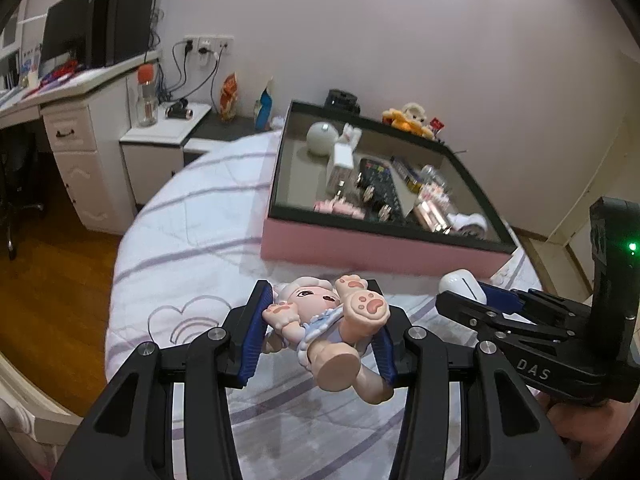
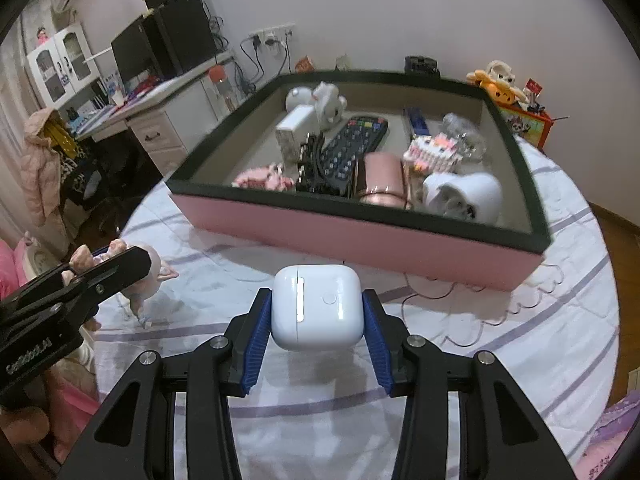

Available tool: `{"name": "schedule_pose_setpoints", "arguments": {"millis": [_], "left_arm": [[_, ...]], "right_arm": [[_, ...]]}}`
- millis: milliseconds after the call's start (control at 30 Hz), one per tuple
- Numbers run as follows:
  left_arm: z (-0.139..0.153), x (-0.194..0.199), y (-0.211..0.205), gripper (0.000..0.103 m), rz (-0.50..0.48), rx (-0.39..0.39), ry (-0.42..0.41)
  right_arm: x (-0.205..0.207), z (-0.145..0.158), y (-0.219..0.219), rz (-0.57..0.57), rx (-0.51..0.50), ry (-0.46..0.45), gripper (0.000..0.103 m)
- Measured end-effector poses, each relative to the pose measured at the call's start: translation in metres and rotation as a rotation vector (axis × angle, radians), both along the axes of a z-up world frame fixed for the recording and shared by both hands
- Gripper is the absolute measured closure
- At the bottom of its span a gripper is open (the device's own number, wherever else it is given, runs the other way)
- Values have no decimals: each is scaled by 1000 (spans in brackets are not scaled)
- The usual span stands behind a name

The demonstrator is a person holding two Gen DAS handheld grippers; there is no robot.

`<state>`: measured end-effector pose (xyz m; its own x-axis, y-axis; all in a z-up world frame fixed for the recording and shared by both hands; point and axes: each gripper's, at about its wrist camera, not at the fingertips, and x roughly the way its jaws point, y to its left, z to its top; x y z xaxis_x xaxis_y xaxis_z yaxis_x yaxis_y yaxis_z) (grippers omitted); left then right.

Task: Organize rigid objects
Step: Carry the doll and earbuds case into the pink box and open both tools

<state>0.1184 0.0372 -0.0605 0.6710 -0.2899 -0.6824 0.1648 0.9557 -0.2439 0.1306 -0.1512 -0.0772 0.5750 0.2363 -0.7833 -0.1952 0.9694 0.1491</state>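
The left tool (image 1: 320, 332) is clamped on a doll figurine (image 1: 326, 326), held above the bed (image 1: 192, 240) with its feet toward the camera. The right tool (image 2: 316, 320) is clamped on a white earbud case (image 2: 316, 306), also held above the bed. Just beyond both lies a pink box (image 2: 360, 236) with a dark rim, containing a remote control (image 2: 352, 140), a white charger (image 2: 294, 130) and other small items.

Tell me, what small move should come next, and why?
Probably carry both loads forward over the pink box and let go. The left gripper is shut on the doll, the right gripper on the white case, both above the bedsheet, short of the box's near wall.
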Motion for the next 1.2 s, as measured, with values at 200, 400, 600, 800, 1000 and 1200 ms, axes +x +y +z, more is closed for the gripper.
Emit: {"name": "schedule_pose_setpoints", "arguments": {"millis": [200, 400, 600, 800, 1000, 1200], "left_arm": [[30, 9, -5, 57, -17, -4, -53], [54, 35, -18, 57, -41, 15, -103], [58, 74, -33, 56, -65, 28, -114], [43, 116, -45, 56, -78, 50, -87], [18, 143, -52, 56, -86, 73, -36], [-5, 153, -56, 56, -80, 98, 27]], "right_arm": [[0, 32, -10, -2, 28, -57, 58], [24, 57, -20, -16, 19, -107, 58], [64, 68, -27, -20, -1, -120, 58], [112, 54, -26, -7, -15, -83, 58], [149, 23, -27, -16, -24, -9, 58], [160, 5, -25, -11, -43, 48, 57]]}}
